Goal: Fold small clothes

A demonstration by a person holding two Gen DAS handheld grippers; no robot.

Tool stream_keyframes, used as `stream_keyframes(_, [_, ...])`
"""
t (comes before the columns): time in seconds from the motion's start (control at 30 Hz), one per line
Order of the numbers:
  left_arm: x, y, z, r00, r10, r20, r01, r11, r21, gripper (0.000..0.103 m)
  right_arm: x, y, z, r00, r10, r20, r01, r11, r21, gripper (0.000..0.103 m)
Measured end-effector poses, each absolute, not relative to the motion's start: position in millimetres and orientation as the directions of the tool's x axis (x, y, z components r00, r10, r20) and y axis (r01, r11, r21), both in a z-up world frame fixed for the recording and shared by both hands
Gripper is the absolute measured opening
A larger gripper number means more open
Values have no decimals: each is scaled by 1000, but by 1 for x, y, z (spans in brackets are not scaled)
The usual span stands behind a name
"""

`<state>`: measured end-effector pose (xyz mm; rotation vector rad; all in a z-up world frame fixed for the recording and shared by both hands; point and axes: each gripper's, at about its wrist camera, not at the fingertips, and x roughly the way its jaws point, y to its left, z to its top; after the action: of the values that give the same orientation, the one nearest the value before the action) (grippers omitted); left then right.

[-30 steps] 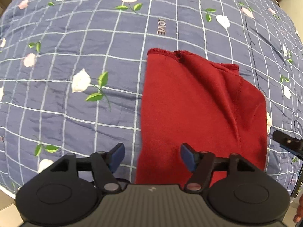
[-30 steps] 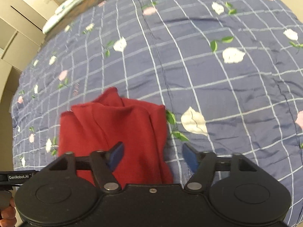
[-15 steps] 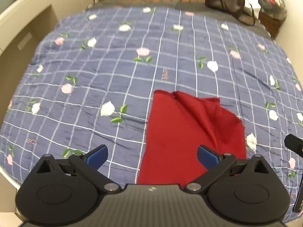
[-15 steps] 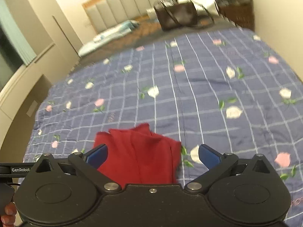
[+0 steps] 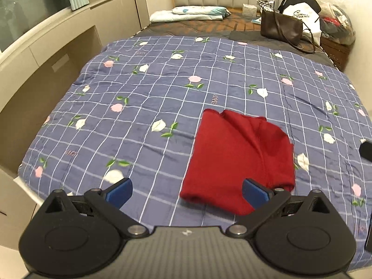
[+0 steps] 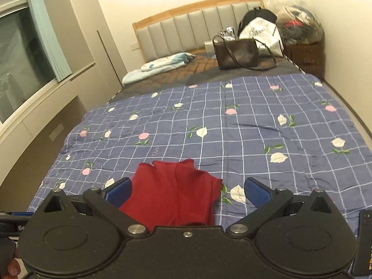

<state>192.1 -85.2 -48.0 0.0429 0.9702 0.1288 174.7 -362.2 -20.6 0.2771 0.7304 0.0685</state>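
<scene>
Now, change: both tongs are pulling up and back from the cloth [image 5: 239,160], widening as they go.
Meaning: the fold is looking finished.
Cloth: lying folded on the bed [image 5: 144,107], near its foot edge.
Left tongs [image 5: 187,191]: hovering apart, gripping nothing.
Right tongs [image 6: 187,191]: hovering apart, empty, above the cloth's near edge.

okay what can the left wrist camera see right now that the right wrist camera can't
Only the left wrist view shows the red garment's near folded edge and the left gripper, open. Only the right wrist view shows the whole headboard, the window and the right gripper, open. Both show the folded red garment on the blue floral quilt, plus the brown handbag.
</scene>
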Motion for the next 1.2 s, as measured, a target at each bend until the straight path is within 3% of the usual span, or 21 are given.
stream_keyframes(0.23, [133, -80, -42, 578, 137, -805, -125, 989, 78, 102, 128, -360, -7, 760, 171, -627, -10, 968, 253, 102])
stream_keyframes(0.8, [51, -32, -35, 596, 169, -785, -159, 983, 91, 102, 53, -309, -11, 681, 255, -686, -122, 964, 237, 102])
stream_keyframes(1.2, [19, 17, -50, 607, 137, -783, -42, 989, 141, 102, 6, -257, -18, 662, 183, -727, -40, 977, 210, 102])
